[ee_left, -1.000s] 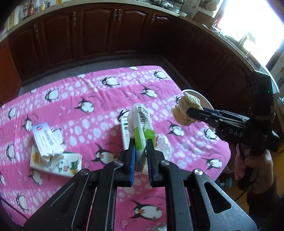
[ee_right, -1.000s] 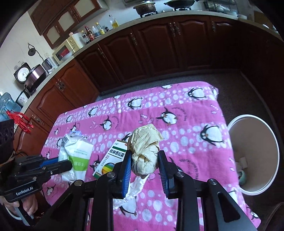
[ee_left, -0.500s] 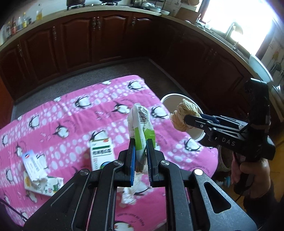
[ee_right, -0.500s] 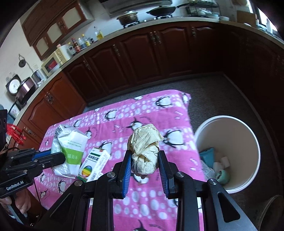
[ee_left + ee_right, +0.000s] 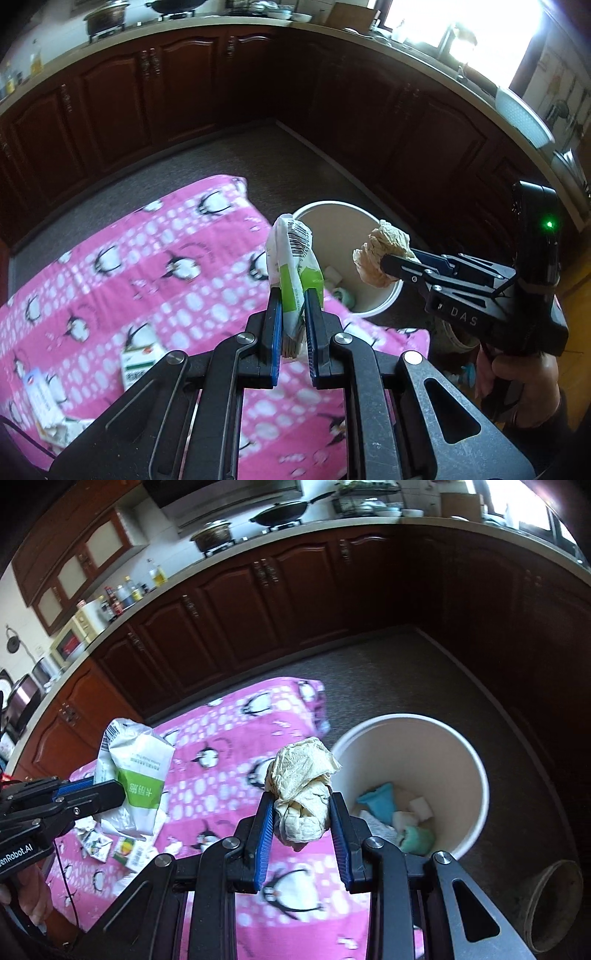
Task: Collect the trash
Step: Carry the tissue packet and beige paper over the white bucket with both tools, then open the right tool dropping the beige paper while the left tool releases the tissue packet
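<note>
My left gripper (image 5: 292,295) is shut on a crumpled white and green wrapper (image 5: 291,254) with a barcode, held above the right edge of the pink penguin tablecloth (image 5: 147,258). In the right wrist view the same wrapper (image 5: 136,771) hangs at the left. My right gripper (image 5: 301,801) is shut on a beige crumpled paper ball (image 5: 303,794); that ball (image 5: 380,254) hovers over the near rim of the white waste bin (image 5: 384,302). The bin (image 5: 476,812) stands on the floor beside the table and holds several bits of trash.
A small green and white carton (image 5: 138,363) and torn cartons (image 5: 48,410) lie on the cloth. Dark wooden cabinets (image 5: 221,85) ring the room, with grey floor (image 5: 388,672) between. A brown pot (image 5: 554,904) sits on the floor right of the bin.
Both grippers have swung to the right across the table with their loads. The bin has come into full view, close under the paper ball and just past the wrapper.
</note>
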A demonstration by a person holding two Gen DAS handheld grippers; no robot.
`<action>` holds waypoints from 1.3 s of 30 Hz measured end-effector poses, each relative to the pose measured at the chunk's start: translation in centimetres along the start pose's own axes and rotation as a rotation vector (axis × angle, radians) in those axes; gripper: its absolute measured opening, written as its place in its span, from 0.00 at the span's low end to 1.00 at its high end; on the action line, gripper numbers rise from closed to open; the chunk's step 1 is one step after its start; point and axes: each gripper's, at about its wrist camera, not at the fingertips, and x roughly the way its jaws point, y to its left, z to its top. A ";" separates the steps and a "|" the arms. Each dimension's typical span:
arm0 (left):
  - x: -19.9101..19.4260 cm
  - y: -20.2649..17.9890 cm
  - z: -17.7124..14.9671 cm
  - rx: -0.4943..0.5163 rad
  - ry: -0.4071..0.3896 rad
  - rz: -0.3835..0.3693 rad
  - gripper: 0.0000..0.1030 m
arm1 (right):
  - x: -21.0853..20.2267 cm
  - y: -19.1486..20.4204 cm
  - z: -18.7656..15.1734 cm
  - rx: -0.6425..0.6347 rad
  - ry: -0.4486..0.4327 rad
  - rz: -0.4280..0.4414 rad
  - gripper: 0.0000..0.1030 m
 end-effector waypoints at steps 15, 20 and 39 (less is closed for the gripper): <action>7.7 -4.3 3.0 0.037 0.062 -0.060 0.09 | 1.8 -7.2 -0.7 0.096 0.060 -0.099 0.27; 10.4 -4.7 3.4 0.009 0.086 -0.082 0.09 | 3.3 -8.8 -1.2 0.137 0.091 -0.112 0.27; 16.6 -4.4 3.1 -0.026 0.131 -0.111 0.10 | 7.5 -11.3 -2.7 0.204 0.158 -0.173 0.47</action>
